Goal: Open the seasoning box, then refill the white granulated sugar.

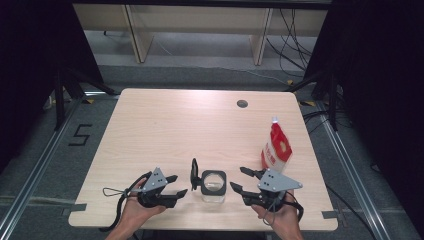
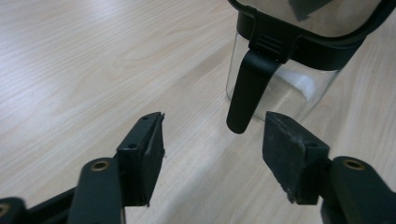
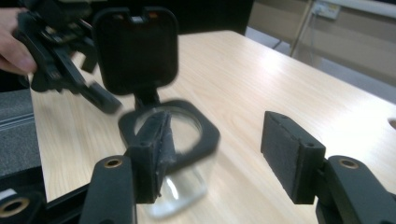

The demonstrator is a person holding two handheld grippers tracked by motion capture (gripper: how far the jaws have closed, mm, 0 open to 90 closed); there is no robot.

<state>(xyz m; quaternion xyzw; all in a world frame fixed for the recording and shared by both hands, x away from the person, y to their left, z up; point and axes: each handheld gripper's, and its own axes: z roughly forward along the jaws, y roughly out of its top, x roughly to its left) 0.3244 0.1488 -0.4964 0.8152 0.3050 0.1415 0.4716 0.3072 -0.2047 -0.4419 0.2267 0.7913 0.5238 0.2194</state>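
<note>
Both hand-held grippers, left (image 1: pixel 176 186) & right (image 1: pixel 240 181), are spread w/ nothing pinched. Jar (image 1: pixel 213 186) at bottom center should be steadied; pouch (image 1: pixel 276 148) is fetched next.

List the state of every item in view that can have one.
Glass jar: upright on the table, hinged black lid flipped open, apparently empty.
Red-and-white pouch: standing upright, cap on.
Left hand-held gripper: open, holding nothing, beside the jar.
Right hand-held gripper: open, holding nothing, beside the jar.

Only the jar (image 1: pixel 213 186) and red pouch (image 1: pixel 276 148) stand on the table (image 1: pixel 165 125); elsewhere passage is free.
</note>
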